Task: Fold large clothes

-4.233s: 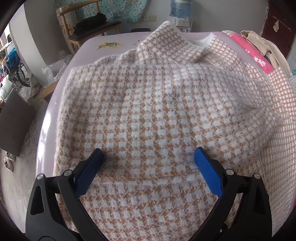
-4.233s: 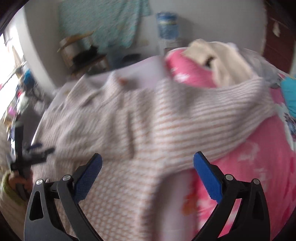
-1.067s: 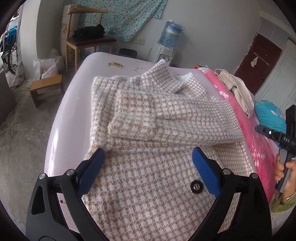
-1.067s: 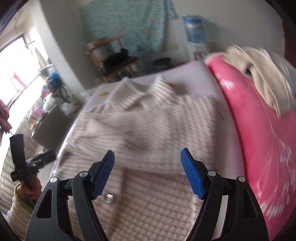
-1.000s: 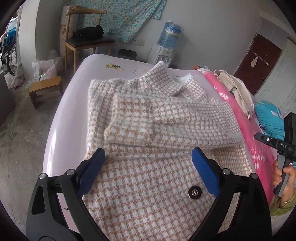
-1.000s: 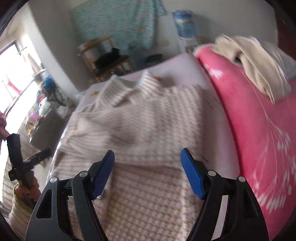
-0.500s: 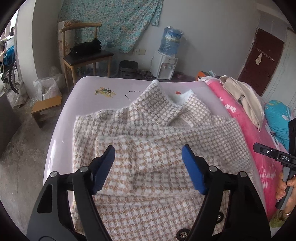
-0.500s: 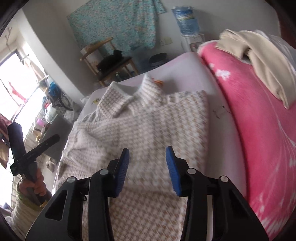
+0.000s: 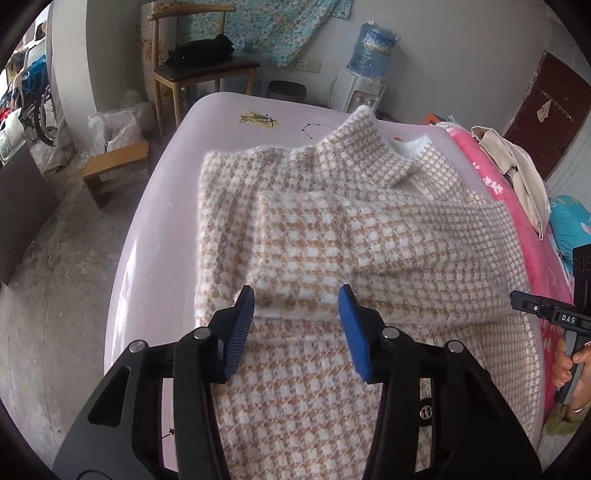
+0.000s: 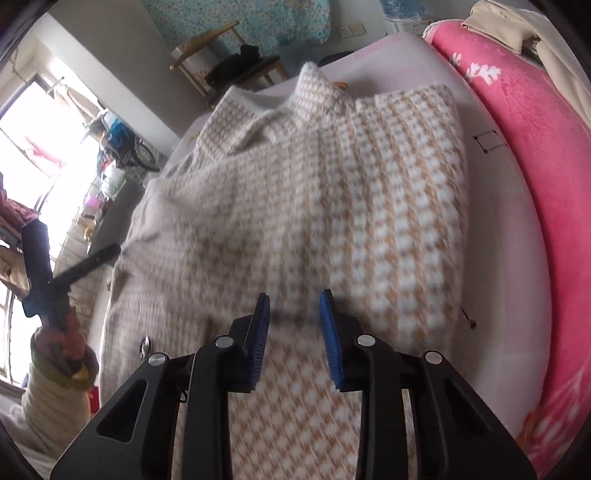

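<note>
A houndstooth coat [image 9: 369, 236] in tan and white lies spread on a pale lilac bed [image 9: 236, 110], collar toward the far end, both sleeves folded across its chest. A pink floral blanket [image 10: 524, 155] covers the bed's right side, with a beige garment [image 9: 517, 173] heaped on it. Beyond the bed stand a wooden chair [image 9: 199, 70], a water dispenser [image 9: 369, 74] and a patterned cloth [image 9: 280, 26] hung on the grey wall; the floor is bare concrete.

The left gripper [image 9: 297, 306] hovers over the folded sleeve cuff, fingers half apart and just closing, pressing nothing. The right gripper [image 10: 294, 306] sits low over the coat's right part, fingers narrow, also closing, with no fabric visibly pinched.
</note>
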{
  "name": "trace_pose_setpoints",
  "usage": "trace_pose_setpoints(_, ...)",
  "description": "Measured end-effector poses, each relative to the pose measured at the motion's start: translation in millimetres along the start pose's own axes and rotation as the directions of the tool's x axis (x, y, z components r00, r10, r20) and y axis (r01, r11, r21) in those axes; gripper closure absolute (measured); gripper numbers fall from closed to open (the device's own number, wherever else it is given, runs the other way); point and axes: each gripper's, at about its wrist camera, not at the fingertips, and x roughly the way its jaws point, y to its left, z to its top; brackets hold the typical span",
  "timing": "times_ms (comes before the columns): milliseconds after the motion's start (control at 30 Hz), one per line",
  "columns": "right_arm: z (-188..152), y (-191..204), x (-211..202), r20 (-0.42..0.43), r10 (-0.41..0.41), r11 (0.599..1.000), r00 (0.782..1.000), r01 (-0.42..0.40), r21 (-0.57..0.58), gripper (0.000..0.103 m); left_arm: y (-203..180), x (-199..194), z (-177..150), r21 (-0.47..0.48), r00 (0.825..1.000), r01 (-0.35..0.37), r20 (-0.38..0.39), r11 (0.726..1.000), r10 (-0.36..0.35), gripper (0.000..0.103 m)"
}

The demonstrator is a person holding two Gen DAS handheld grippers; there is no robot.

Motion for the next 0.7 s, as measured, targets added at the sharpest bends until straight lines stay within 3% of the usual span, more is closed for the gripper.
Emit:
trace_pose_setpoints(167,23,22,-22,0.071,0.015,0.999,0.997,-0.012,-0.05,0.075,4,-21,-5,-0.022,0.998,0.04,0.052,0.999,-0.038,0.058)
trace_pose_setpoints(300,47,52,-5,0.099,0.052,0.994,0.994,-0.041,-0.102,0.075,-2,-27,-7,-0.026,0.995,0.072,0.075,0.997,-0.07,0.058)
trace_pose_setpoints(433,45,68,34,0.03,0.057,0.991,0.998,-0.053,-0.124,0.075,-5,-26,-12,-0.022,0.993,0.099,0.069,0.995,-0.097,0.058)
trace_pose_setpoints(533,17,76,53,-0.062,0.074,0.984,0.995,-0.083,-0.156,0.075,-4,-28,-17,-0.007,0.992,0.11,0.062,0.994,-0.11,0.057)
trace_pose_setpoints(633,-6,88,45,-0.08,0.055,0.966,0.995,-0.073,-0.249,0.075,1,-31,-21,0.001,0.99,0.129,0.062,0.992,-0.129,0.056)
trace_pose_setpoints(700,-10,90,39,-0.109,0.072,0.96,0.991,-0.098,-0.261,0.075,3,-32,-20,0.006,0.987,0.144,0.066,0.99,-0.144,0.047)
